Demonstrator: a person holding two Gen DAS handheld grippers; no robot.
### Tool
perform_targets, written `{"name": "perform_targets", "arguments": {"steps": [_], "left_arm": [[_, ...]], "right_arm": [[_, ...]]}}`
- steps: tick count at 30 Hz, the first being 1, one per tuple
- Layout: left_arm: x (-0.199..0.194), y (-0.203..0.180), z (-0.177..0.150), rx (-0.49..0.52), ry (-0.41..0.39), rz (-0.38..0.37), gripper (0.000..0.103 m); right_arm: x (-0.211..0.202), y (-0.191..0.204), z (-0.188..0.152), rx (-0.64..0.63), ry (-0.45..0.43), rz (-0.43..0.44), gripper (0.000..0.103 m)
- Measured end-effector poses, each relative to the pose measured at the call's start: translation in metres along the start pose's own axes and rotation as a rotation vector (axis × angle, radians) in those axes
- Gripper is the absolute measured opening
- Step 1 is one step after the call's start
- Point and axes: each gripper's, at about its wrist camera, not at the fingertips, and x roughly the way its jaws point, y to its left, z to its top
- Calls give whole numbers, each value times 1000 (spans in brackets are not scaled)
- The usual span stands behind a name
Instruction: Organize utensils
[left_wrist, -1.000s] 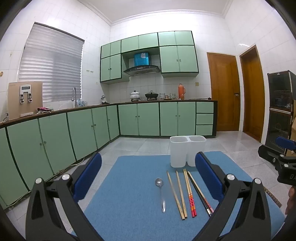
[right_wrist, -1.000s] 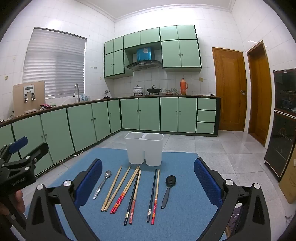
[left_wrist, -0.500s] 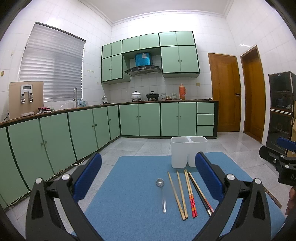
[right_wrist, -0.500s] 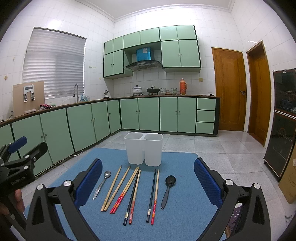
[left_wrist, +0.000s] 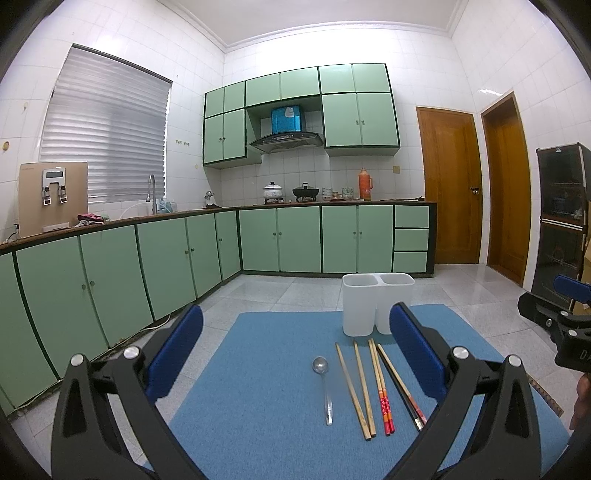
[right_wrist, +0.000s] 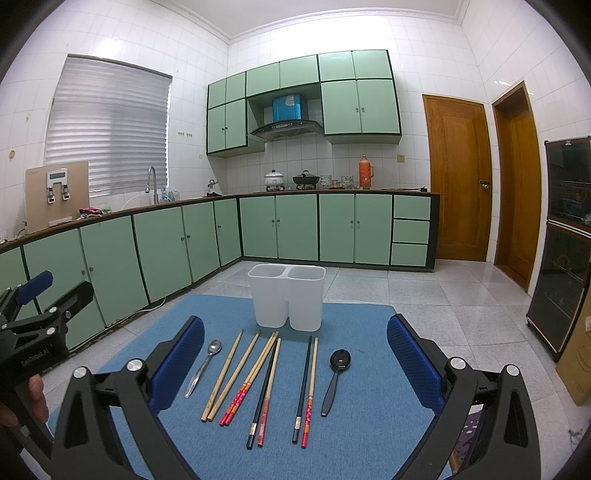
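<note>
Currently nothing is held: left gripper (left_wrist: 295, 350) and right gripper (right_wrist: 294, 354) both hover above the blue mat (right_wrist: 369, 424) with jaws spread wide and empty.

Row on the mat, left to right, right wrist view:
- metal spoon (right_wrist: 204, 365), leftmost. Thin, smooth, likely slippery; take it at mid-handle.
- plain wooden chopsticks (right_wrist: 229, 374), a pair lying close together. Light and stiff.
- red-ended chopsticks (right_wrist: 249, 380), then a black stick and a wooden one (right_wrist: 266, 387) touching along their length. A grasp may catch both.
- another black-and-wood pair (right_wrist: 306, 387).
- black spoon (right_wrist: 334, 380), rightmost. Handle narrow; grip near the middle.

White two-compartment holder (right_wrist: 286, 299) stands upright just behind the row, both compartments apparently empty. Judgement: sorting not yet begun.
</note>
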Motion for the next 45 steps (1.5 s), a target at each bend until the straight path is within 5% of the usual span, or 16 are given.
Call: {"name": "perform_targets", "arguments": {"steps": [45], "left_arm": [[-1,3,-1,-3,-1,-1,98]], "right_arm": [[0,0,-1,-3,3,-2,97]]}}
